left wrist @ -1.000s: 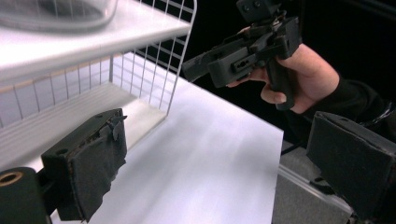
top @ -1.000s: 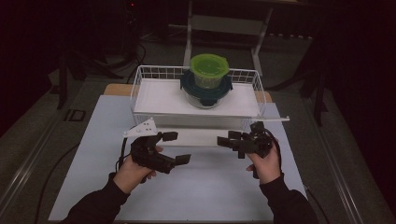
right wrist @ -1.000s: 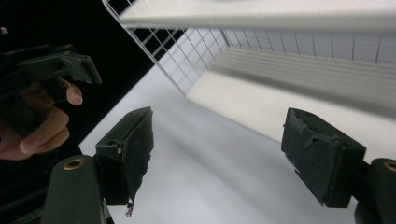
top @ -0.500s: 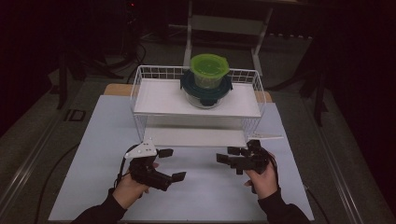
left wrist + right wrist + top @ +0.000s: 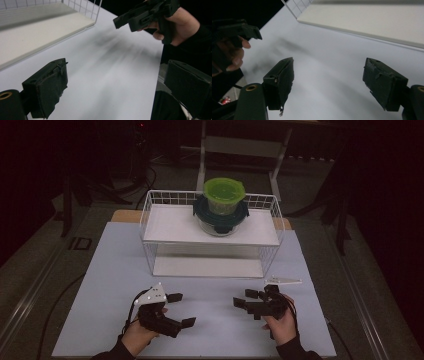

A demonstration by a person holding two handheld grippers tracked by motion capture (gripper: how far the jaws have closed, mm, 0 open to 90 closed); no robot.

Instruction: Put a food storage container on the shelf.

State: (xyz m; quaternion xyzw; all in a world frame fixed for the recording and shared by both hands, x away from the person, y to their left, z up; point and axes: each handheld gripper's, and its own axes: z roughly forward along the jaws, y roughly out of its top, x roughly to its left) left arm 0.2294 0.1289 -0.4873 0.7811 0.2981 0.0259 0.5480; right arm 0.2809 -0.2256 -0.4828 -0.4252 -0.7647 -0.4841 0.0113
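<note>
Both claws sit low over the tabletop, left claw and right claw gaping and empty, facing each other; the stacked containers rest on the rack's upper shelf, well apart, so neither reaches them

- We note a pale blue-white table top, lit from above, on a wooden board whose corners show behind it.
- We note grey floor either side, with dark cables trailing across it.
- We note a pale metal stand behind the table.
- We note darkness beyond; no walls discernible.
</note>
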